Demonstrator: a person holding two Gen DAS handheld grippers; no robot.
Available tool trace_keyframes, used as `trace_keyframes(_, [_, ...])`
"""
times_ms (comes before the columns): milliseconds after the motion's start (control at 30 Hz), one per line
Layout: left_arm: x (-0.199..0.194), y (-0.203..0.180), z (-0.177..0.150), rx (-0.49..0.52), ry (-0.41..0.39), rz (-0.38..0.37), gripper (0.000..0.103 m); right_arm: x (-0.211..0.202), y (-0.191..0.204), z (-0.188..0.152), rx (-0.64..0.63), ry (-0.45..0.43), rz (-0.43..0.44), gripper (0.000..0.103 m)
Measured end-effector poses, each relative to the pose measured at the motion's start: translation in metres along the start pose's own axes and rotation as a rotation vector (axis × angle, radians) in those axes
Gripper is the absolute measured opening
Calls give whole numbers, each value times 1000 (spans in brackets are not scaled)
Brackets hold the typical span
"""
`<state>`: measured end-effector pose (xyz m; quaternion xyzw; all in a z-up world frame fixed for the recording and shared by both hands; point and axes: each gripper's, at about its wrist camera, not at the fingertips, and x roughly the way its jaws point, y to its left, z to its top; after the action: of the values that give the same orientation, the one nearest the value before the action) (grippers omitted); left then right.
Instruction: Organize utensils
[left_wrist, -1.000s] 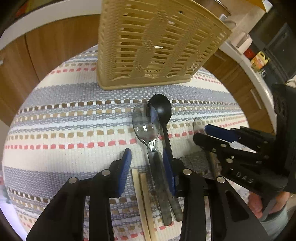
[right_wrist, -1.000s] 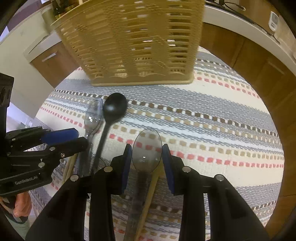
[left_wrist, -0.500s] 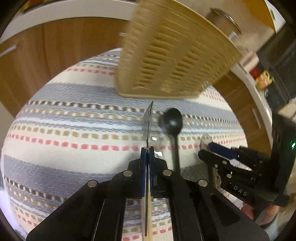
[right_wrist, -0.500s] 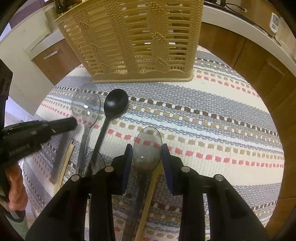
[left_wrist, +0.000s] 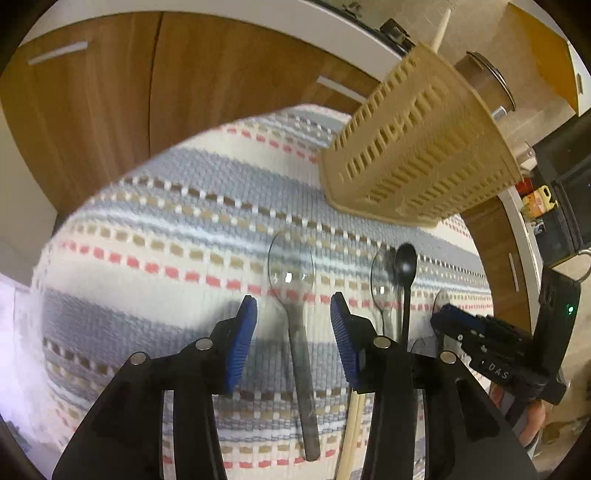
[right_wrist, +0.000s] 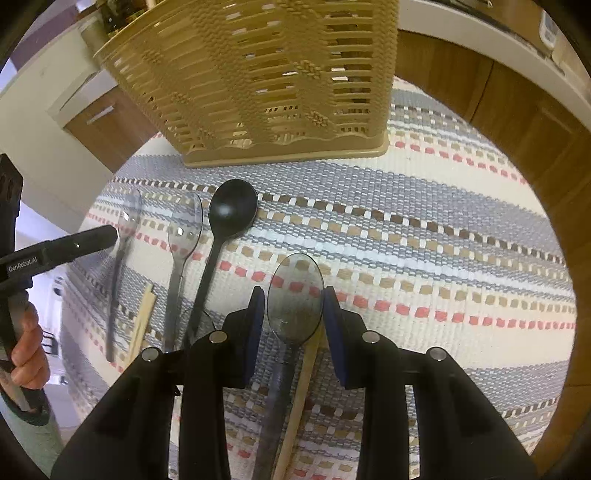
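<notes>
My left gripper (left_wrist: 293, 314) is open over a clear plastic spoon (left_wrist: 291, 280) that lies flat on the striped cloth between its jaws. To its right lie a second clear spoon (left_wrist: 382, 286) and a black spoon (left_wrist: 405, 266). My right gripper (right_wrist: 293, 308) is open, its pads either side of the bowl of another clear spoon (right_wrist: 295, 295) lying on a wooden stick (right_wrist: 299, 402). The right wrist view also shows the black spoon (right_wrist: 231, 214), the two clear spoons (right_wrist: 184, 229) (right_wrist: 127, 221) and the left gripper (right_wrist: 59, 249). The beige slatted utensil basket (right_wrist: 273, 81) stands behind.
The striped woven cloth (right_wrist: 424, 236) covers the round table. Wooden chopsticks (right_wrist: 142, 317) lie near the spoon handles. Wooden cabinet doors (left_wrist: 147, 92) and a white counter edge ring the table. The right gripper (left_wrist: 487, 343) shows at the right in the left wrist view.
My left gripper, shut on a clear spoon half a second ago, has moved left, set the spoon flat on the cloth and opened. My right gripper has stayed put.
</notes>
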<state>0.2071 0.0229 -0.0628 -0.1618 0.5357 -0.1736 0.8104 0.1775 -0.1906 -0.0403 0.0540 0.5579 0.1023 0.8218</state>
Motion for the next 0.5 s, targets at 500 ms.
trace_keyframes(500, [35,-35,38,116,34,244,39,10,2,27,86,74,-18,34])
